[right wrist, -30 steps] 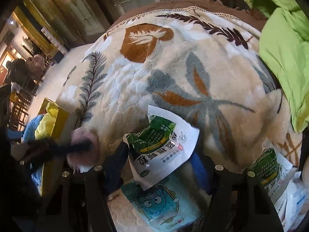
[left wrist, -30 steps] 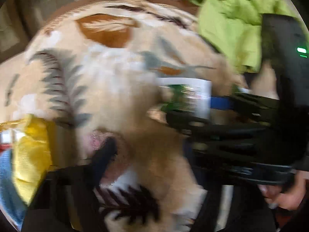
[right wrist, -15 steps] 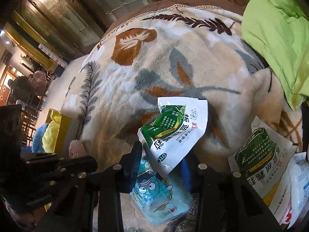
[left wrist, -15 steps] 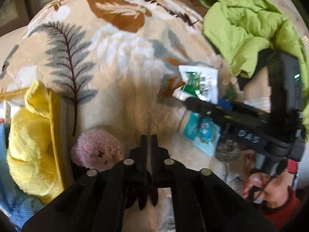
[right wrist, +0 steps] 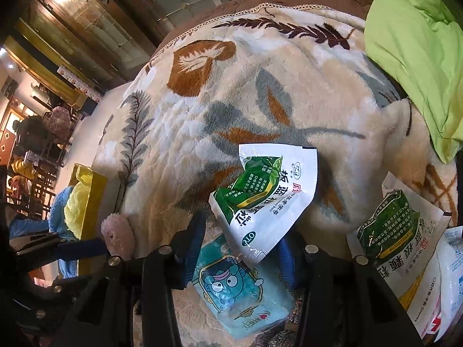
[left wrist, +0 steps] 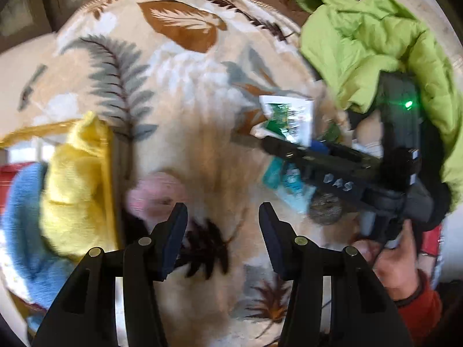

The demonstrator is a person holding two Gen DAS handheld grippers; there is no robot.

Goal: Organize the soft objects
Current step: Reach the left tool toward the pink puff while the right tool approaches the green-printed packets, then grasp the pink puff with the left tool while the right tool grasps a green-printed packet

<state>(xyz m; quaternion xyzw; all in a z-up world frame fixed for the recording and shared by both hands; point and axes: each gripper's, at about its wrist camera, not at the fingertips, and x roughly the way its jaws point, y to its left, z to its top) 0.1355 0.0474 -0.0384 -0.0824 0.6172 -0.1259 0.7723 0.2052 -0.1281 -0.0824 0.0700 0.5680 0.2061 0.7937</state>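
left gripper [left wrist: 222,225]: fingers pressed together 0.5 s ago, now spread beside small pink fluffy plush toy [left wrist: 156,193] | right gripper [right wrist: 243,248]: pinching white-green sachet [right wrist: 266,199] above leaf-patterned blanket [right wrist: 231,110] | judgement: plush grab next

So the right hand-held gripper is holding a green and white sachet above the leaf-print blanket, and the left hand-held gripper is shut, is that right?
Not quite. The left hand-held gripper is open, its fingers apart over the leaf-print blanket, as the left wrist view shows. The rest holds: the right hand-held gripper is holding the green and white sachet above that blanket.
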